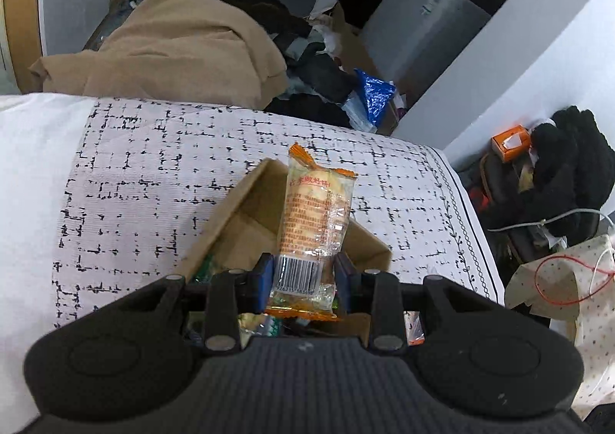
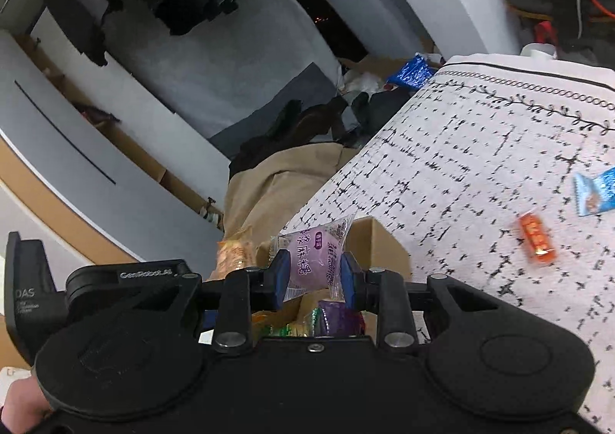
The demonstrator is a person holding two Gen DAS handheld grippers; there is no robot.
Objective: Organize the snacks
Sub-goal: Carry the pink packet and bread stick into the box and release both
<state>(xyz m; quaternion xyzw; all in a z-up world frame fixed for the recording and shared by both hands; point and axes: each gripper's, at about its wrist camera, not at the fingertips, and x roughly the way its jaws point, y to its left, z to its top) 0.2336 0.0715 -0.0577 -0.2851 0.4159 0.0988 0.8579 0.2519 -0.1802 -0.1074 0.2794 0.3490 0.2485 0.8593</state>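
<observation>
My left gripper [image 1: 305, 272] is shut on an orange-ended clear cracker packet [image 1: 315, 219] and holds it upright above an open cardboard box [image 1: 238, 219] that has several snacks in it. My right gripper [image 2: 313, 270] is shut on a purple mochi packet [image 2: 311, 257] over the same cardboard box [image 2: 380, 242], where more wrapped snacks lie below the fingers. The cracker packet also shows in the right wrist view [image 2: 234, 253], just left of the mochi. A small orange snack [image 2: 537, 242] and a blue-white packet [image 2: 595, 194] lie loose on the patterned cloth.
The box stands on a bed or table covered by a white cloth with black marks [image 1: 153, 173]. A tan blanket [image 1: 180, 50] and dark clothes lie beyond its far edge. Clutter, an orange box [image 1: 511, 140] and bags are on the right.
</observation>
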